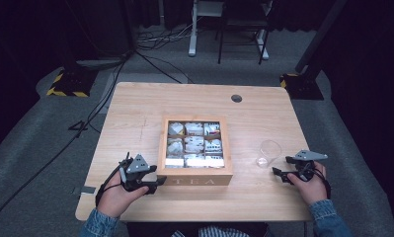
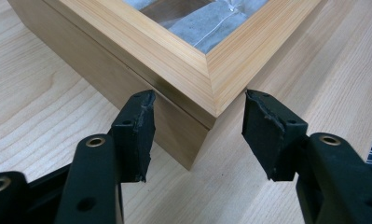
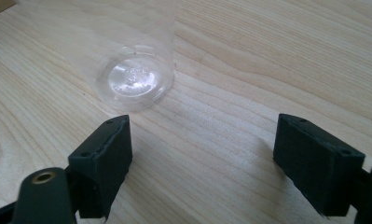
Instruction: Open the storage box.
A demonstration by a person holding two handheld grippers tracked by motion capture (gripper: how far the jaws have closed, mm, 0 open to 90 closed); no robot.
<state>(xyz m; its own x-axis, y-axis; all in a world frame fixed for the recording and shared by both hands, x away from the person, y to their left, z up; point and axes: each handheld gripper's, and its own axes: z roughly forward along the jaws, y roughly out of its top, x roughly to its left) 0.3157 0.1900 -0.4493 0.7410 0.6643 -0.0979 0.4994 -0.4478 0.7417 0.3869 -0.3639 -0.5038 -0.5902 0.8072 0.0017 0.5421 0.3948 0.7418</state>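
A wooden tea box (image 1: 195,174) marked TEA stands mid-table, its clear lid showing white tea bags (image 1: 194,144) in compartments. My left gripper (image 1: 157,181) sits at the box's front left corner, open. In the left gripper view that corner (image 2: 210,98) lies just beyond the gripper (image 2: 197,135), its jaws apart on either side and not touching it. A clear plastic cup (image 1: 269,153) stands upright to the right of the box. My right gripper (image 1: 282,168) rests just right of the cup, open and holding nothing. The cup's base (image 3: 134,81) lies ahead and left of the gripper (image 3: 202,158).
The light wooden table (image 1: 135,113) has a round cable hole (image 1: 236,98) at the back right. Bare tabletop surrounds the box and cup. Beyond the table are grey floor, cables, stand bases (image 1: 68,84) and furniture legs (image 1: 192,29).
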